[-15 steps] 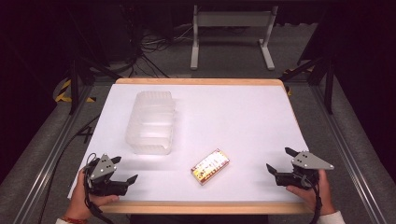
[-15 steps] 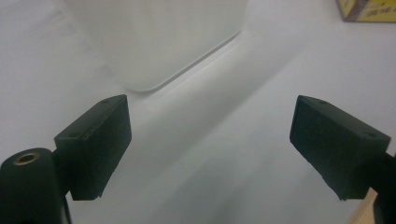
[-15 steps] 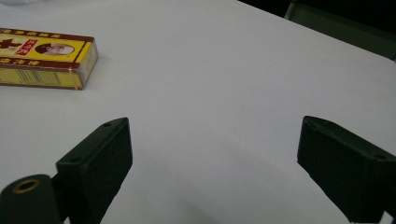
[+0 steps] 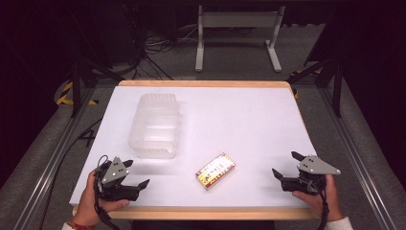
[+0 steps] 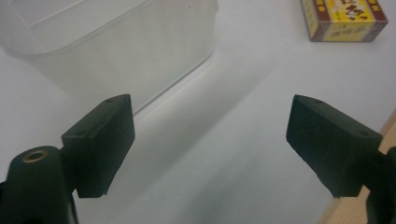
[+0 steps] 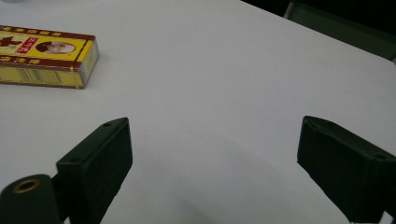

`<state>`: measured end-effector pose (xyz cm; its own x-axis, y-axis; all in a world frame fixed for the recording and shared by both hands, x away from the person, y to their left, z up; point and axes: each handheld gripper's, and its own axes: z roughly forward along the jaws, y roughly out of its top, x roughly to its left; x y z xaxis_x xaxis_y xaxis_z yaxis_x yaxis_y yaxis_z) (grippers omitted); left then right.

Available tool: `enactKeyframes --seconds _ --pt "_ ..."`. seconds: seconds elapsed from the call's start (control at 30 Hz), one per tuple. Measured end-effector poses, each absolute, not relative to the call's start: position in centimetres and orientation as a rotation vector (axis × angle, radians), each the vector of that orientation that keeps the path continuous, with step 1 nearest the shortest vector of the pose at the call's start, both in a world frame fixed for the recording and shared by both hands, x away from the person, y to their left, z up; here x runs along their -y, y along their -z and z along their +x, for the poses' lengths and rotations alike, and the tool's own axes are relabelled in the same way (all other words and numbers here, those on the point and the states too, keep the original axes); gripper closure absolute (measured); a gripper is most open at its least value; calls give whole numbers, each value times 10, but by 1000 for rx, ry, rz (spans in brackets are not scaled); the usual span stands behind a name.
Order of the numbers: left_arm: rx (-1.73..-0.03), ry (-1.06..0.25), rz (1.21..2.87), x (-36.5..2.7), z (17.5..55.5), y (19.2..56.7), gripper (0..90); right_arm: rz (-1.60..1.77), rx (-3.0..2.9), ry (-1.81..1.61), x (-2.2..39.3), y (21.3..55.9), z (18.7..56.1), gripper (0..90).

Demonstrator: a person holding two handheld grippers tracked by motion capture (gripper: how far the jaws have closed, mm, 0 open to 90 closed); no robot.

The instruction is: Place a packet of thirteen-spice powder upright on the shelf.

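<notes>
A small yellow and red box (image 4: 215,171) lies flat on the white table, near the front edge and between my two grippers. In the left gripper view the box (image 5: 345,18) sits at the upper right; in the right gripper view the box (image 6: 44,56) is at the upper left. A clear plastic container (image 4: 154,125) stands upside down at the left, just beyond my left gripper (image 4: 137,172). That gripper (image 5: 210,140) is open with only bare table between its jaws, and the container (image 5: 116,42) is ahead of it. My right gripper (image 4: 285,163) rests at the front right, open (image 6: 212,158) and holding nothing.
The white tabletop has a wooden rim (image 4: 201,84). Metal rails run along both sides of the table, and a grey stand (image 4: 237,36) and cables lie on the floor behind it. A hand holds each gripper at the front edge.
</notes>
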<state>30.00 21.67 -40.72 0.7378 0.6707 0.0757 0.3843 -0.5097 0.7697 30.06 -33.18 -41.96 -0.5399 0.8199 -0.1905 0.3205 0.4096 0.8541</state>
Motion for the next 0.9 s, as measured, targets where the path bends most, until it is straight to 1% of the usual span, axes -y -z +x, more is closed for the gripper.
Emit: enactKeyframes --seconds 0.33,0.67,0.9 --pt "-763 -394 2230 -177 309 401 160 986 -2055 -1045 337 421 294 109" --pt "-729 -311 2314 -127 328 398 154 990 -2056 -1036 338 422 292 109" --pt "-682 -235 2326 -88 344 394 123 987 -2064 -1034 337 423 292 109"
